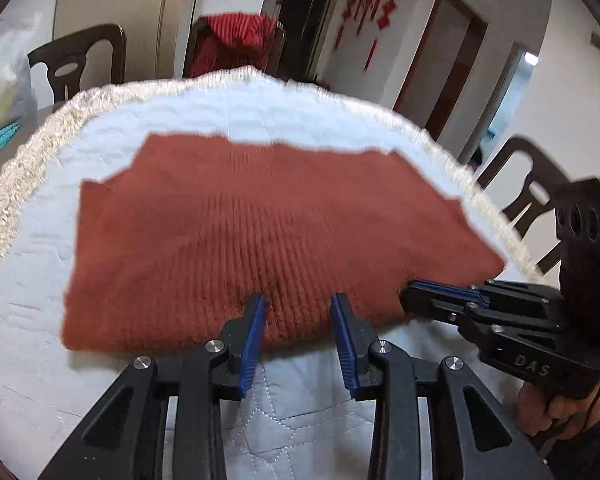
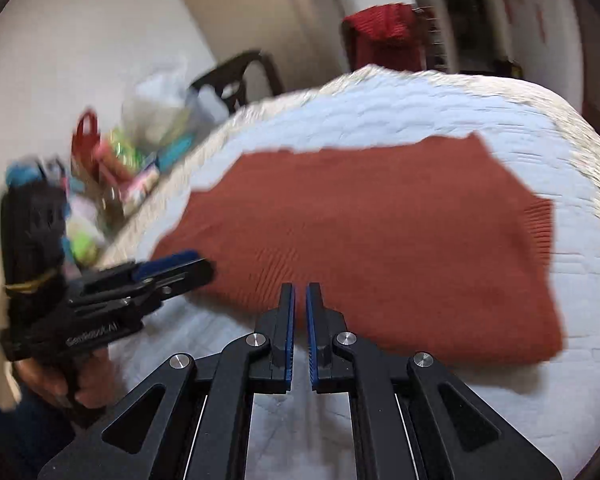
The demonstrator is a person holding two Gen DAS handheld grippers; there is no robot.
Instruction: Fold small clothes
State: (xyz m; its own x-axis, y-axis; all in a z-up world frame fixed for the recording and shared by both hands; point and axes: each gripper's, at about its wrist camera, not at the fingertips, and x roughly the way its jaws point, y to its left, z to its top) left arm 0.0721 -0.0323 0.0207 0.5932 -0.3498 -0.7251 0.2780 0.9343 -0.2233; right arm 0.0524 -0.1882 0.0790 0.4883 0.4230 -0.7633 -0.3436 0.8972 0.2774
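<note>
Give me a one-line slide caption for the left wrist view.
Open left hand-held gripper at the near edge of a folded rust-red knit garment on a white quilted cloth, right hand-held gripper alongside.

It looks like the dining room of a home: dark wooden chairs (image 1: 80,62) ring a table under a white quilted cloth with a fringe (image 1: 24,168), red paper decorations (image 1: 374,4) hang by a doorway (image 1: 444,60), and bags and packets (image 2: 140,152) crowd one end

Rust-red ribbed knit garment (image 1: 260,232) lies folded flat on white quilt (image 1: 204,108).
</note>
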